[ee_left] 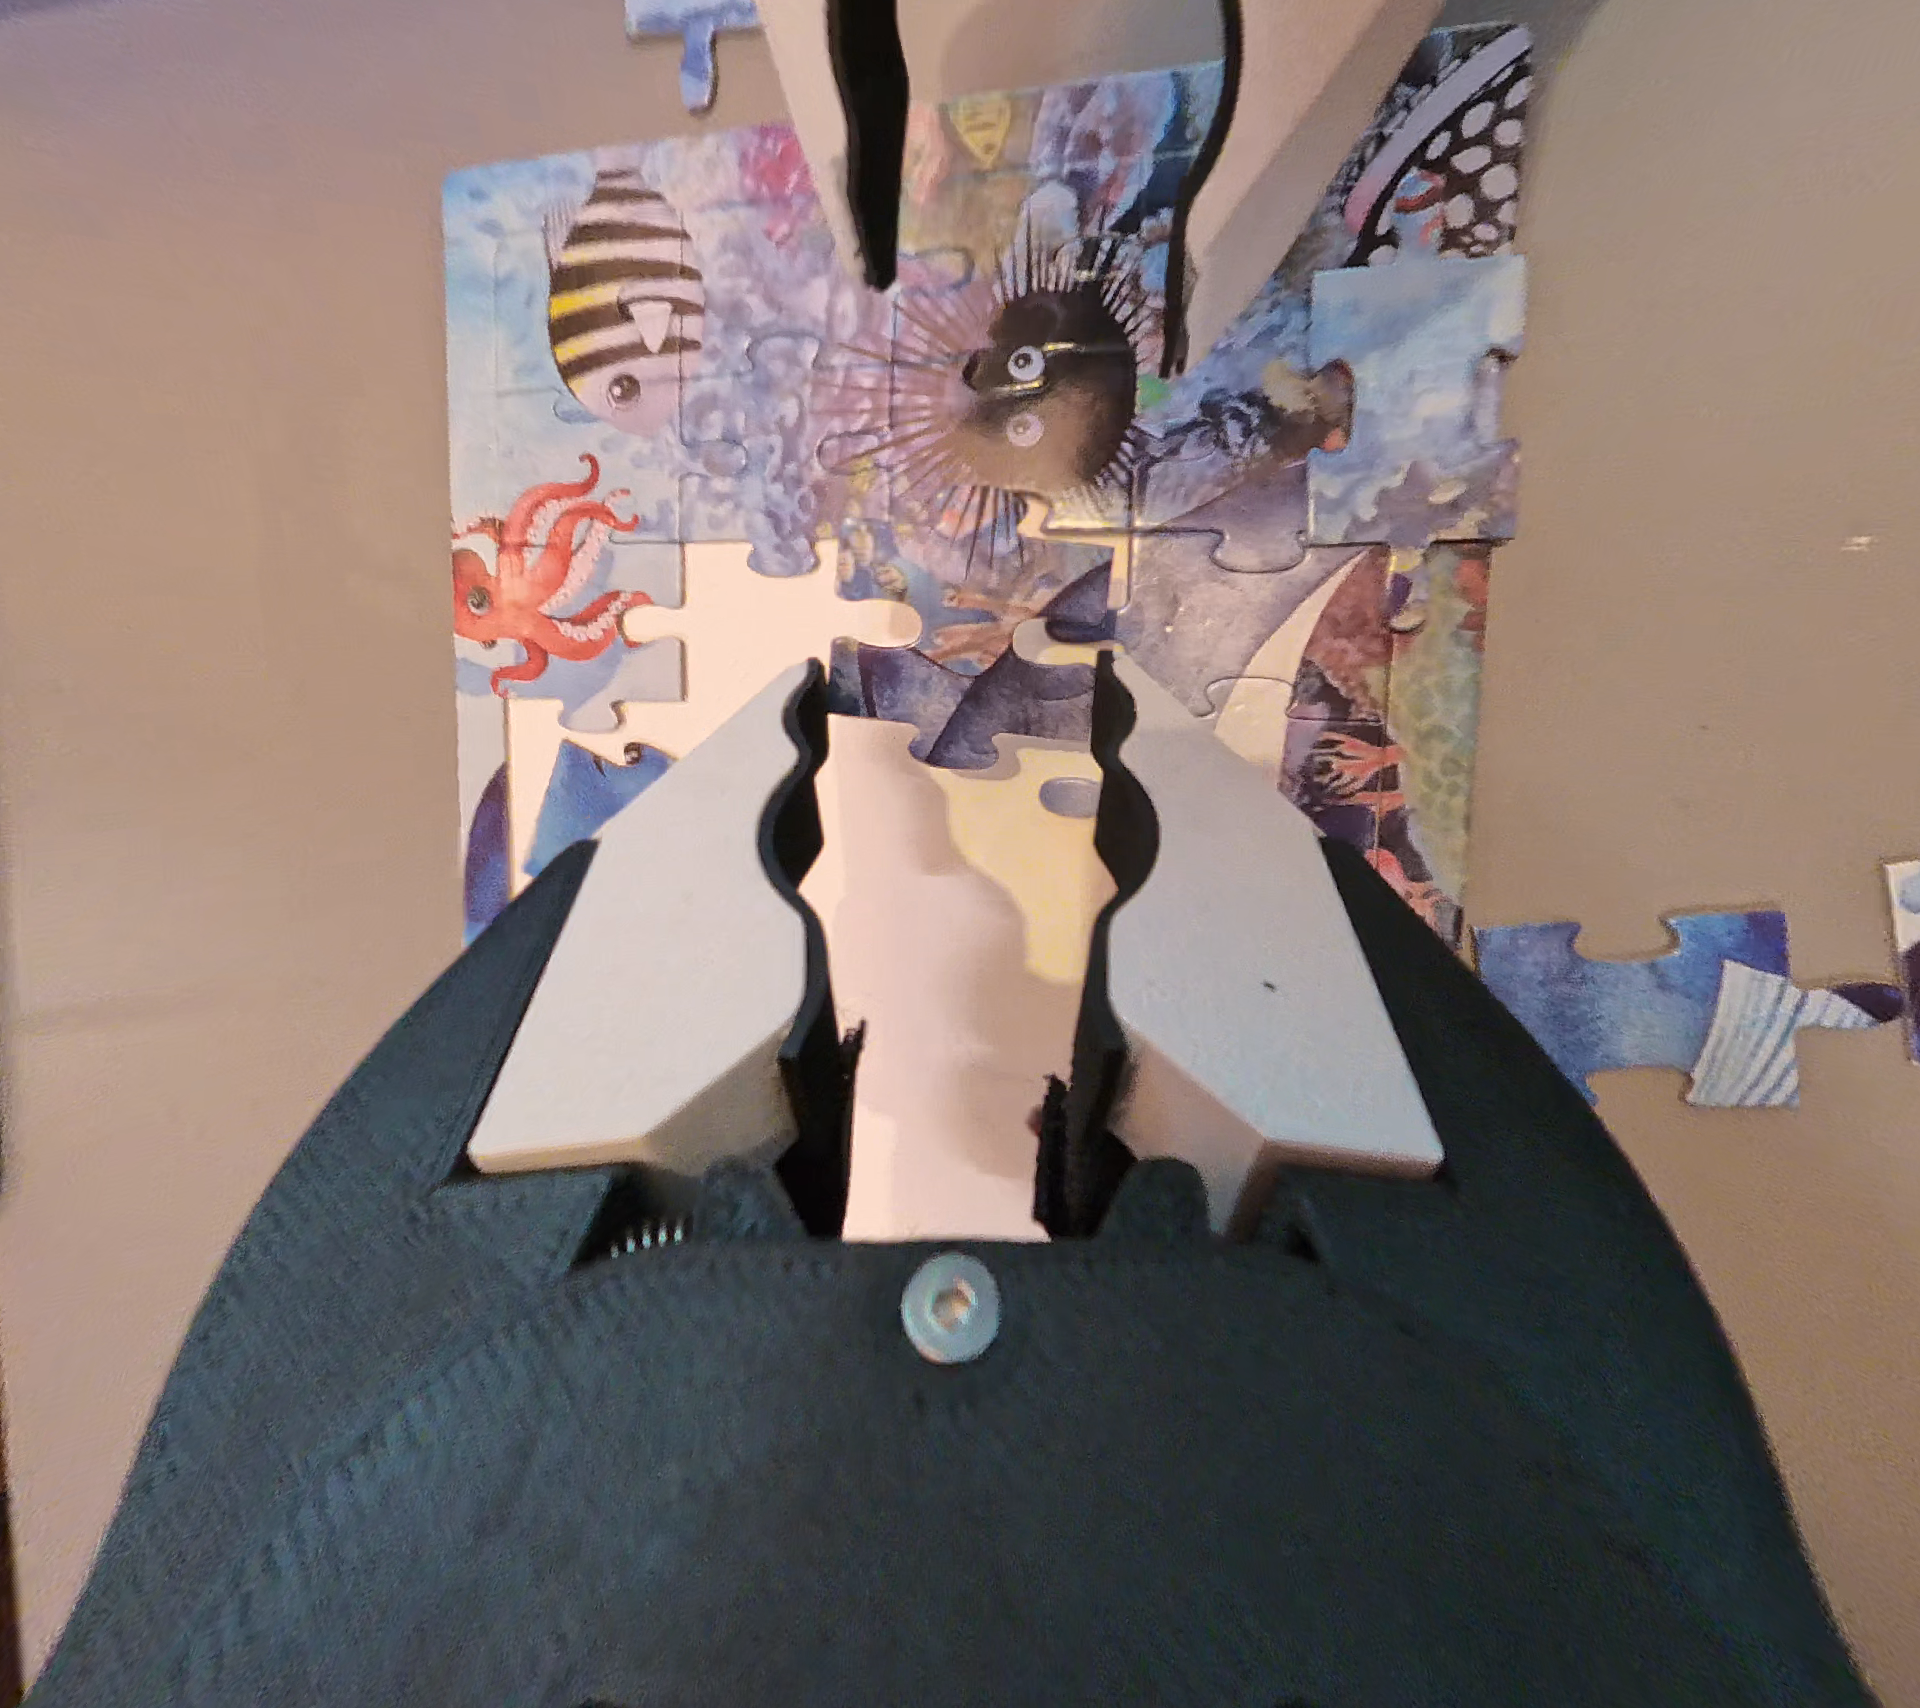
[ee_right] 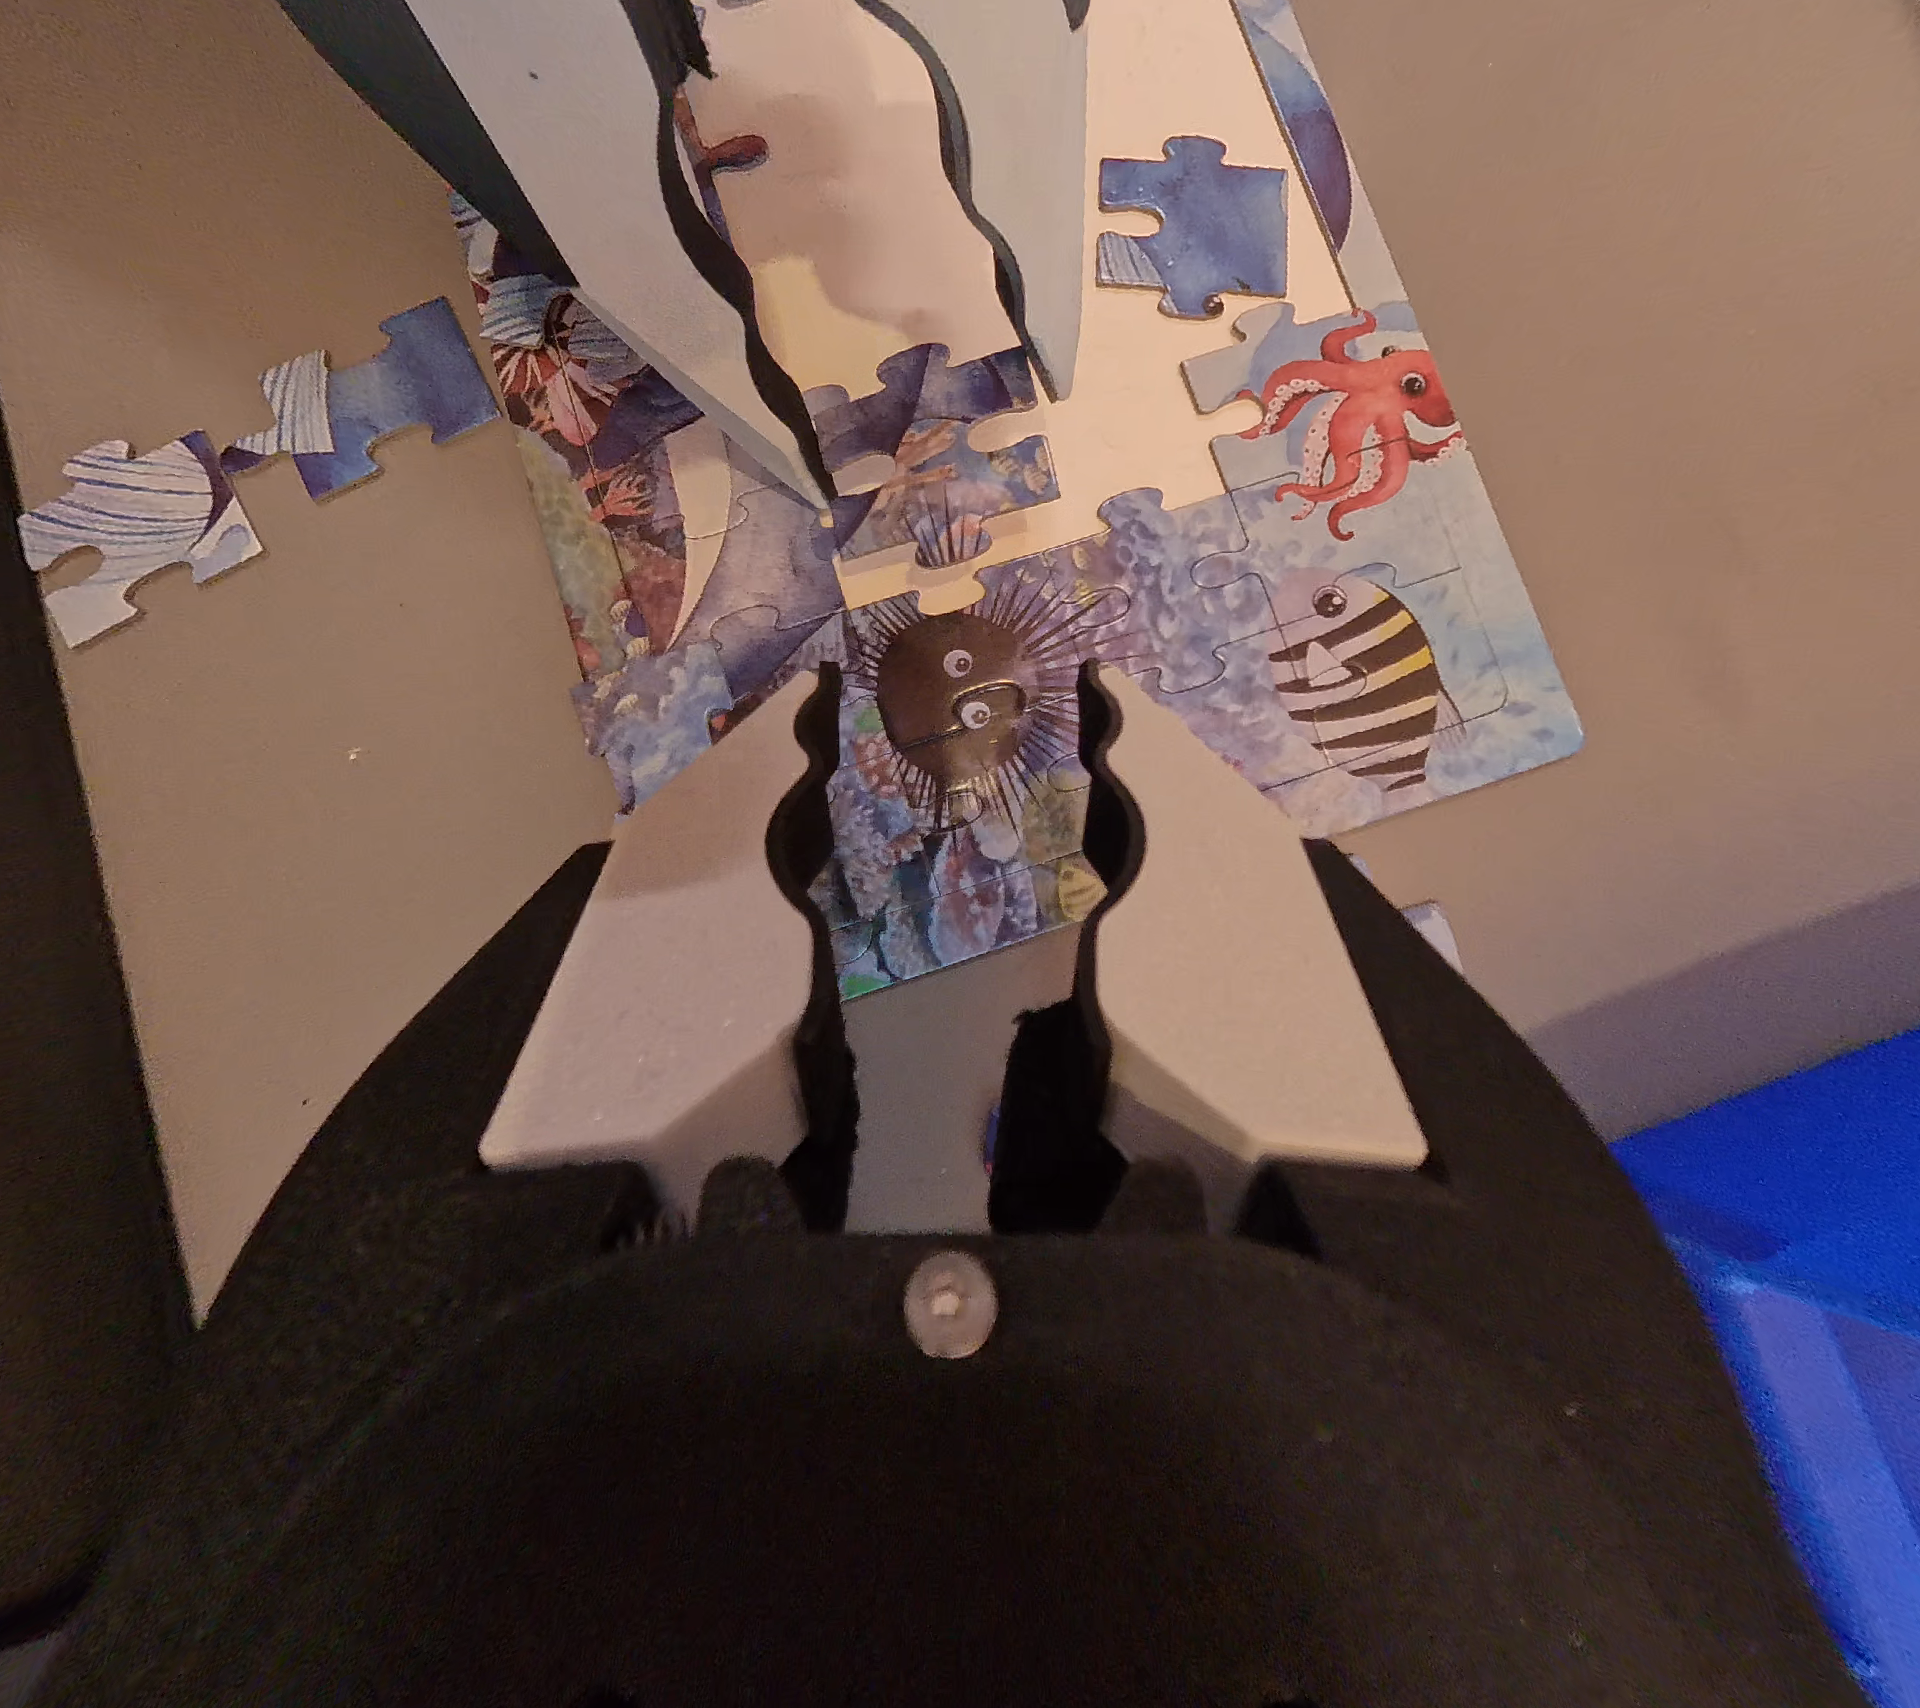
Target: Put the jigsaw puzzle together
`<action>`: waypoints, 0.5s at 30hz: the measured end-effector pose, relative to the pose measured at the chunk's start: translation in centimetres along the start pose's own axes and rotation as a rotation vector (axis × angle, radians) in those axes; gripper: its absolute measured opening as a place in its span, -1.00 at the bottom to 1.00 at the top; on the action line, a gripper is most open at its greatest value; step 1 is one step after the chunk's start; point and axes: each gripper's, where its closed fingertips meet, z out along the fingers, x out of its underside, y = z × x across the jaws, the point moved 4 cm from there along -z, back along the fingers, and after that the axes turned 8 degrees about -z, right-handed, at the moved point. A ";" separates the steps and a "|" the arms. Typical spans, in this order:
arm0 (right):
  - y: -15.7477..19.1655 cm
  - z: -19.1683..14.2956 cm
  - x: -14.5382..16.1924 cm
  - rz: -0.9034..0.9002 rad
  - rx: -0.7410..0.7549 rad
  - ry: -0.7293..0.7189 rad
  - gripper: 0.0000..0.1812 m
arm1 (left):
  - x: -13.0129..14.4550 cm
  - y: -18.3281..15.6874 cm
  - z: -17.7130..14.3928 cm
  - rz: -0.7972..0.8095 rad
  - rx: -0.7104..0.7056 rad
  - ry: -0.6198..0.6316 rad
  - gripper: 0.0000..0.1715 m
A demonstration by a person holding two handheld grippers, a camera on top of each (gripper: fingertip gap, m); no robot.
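Most of the puzzle (ee_left: 1039, 432) is joined; lower-centre gaps and loose pieces (ee_left: 1652, 1004) remain, while both the left gripper (ee_left: 961, 682) and the right gripper (ee_right: 956, 682) are held apart, empty.

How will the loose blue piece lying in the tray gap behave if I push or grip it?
The blue piece looks thin and flat, so it will probably slide, not tip, on the smooth tray. Lying flush, its edge may be hard to pinch. Likely light and fairly stiff.

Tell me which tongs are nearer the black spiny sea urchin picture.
Right. The right tongs straddle the black spiny sea urchin picture; the left tongs sit farther away, over the puzzle's unfilled white gap.
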 end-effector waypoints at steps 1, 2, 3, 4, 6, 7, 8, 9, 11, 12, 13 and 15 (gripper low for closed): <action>0.1 0.1 0.0 -0.001 -0.003 0.001 -0.51 | 0.1 -0.2 0.2 -0.009 0.011 0.011 -0.43; 0.1 0.1 0.0 -0.001 -0.006 0.001 -0.52 | 0.1 -0.2 0.4 -0.017 0.015 0.012 -0.43; 0.1 0.2 0.0 0.000 -0.009 0.002 -0.52 | 0.0 -0.3 0.5 -0.031 0.019 0.008 -0.43; 0.2 0.2 0.0 -0.001 -0.013 0.001 -0.52 | -0.1 -0.3 0.5 -0.041 0.025 0.007 -0.43; 0.3 0.3 0.0 0.000 -0.017 0.004 -0.52 | -0.3 -0.3 0.6 -0.063 0.032 0.011 -0.43; 0.3 0.4 0.0 0.002 -0.019 0.006 -0.51 | -0.3 -0.3 0.7 -0.066 0.034 0.012 -0.43; 0.3 0.5 0.1 0.004 -0.023 0.007 -0.51 | -0.3 -0.3 0.7 -0.070 0.037 0.014 -0.43; 0.3 0.5 0.1 0.006 -0.023 0.008 -0.51 | -0.4 -0.3 0.7 -0.069 0.039 0.014 -0.43; 0.3 0.6 0.1 0.010 -0.027 0.010 -0.51 | -0.4 -0.2 0.7 -0.071 0.044 0.012 -0.43; 0.3 0.6 0.1 0.011 -0.027 0.008 -0.51 | -0.5 -0.3 0.6 -0.074 0.056 0.009 -0.43; 0.3 0.6 0.1 0.013 -0.028 0.008 -0.51 | -0.6 -0.3 0.6 -0.082 0.063 -0.001 -0.43; 0.2 0.6 0.2 0.016 -0.029 0.008 -0.51 | -0.7 -0.3 0.7 -0.095 0.073 0.003 -0.43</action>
